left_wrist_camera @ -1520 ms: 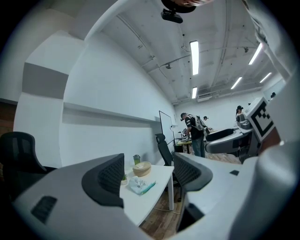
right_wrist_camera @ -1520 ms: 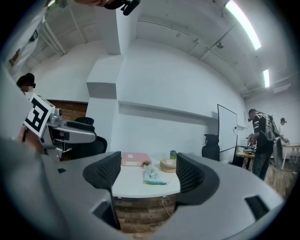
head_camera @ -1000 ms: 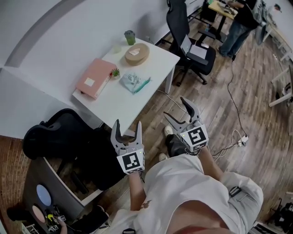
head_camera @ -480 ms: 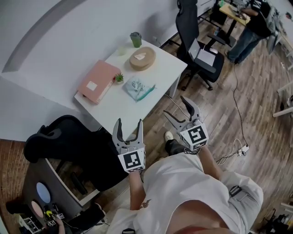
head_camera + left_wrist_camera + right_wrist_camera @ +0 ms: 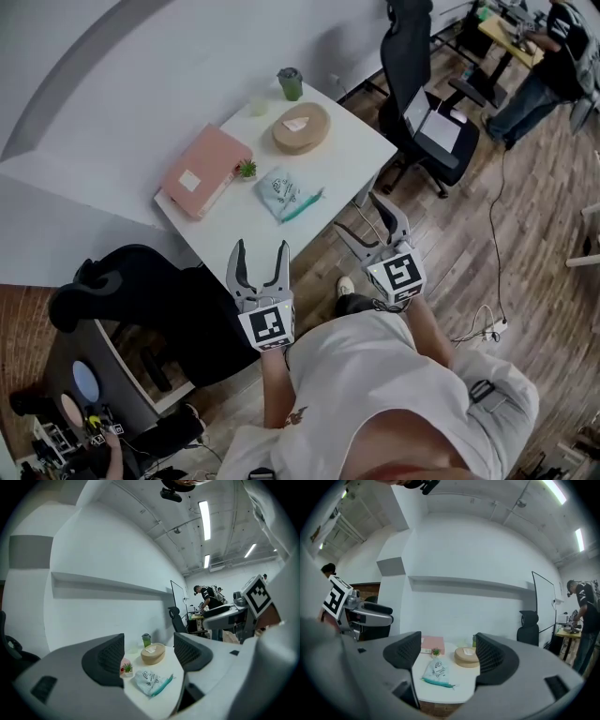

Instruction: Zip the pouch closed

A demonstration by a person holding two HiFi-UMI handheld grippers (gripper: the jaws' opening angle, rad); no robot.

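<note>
Left gripper [image 5: 260, 258] and right gripper [image 5: 361, 220] hover at lower centre, fingers apart, nothing between them. The pouch [image 5: 286, 194] lies on the white tabletop [image 5: 349, 155], upper centre, untouched.

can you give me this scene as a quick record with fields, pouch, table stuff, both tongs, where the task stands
pouch: pale with a teal edge, lying flat on the white table; zip state too small to tell
other items on table: pink folder, small potted plant, round wooden box, green cup
left tongs: open, empty, in the air away from the pouch
right tongs: open, empty, also away from the pouch
task stage: not begun; neither tongs touches the pouch
</note>
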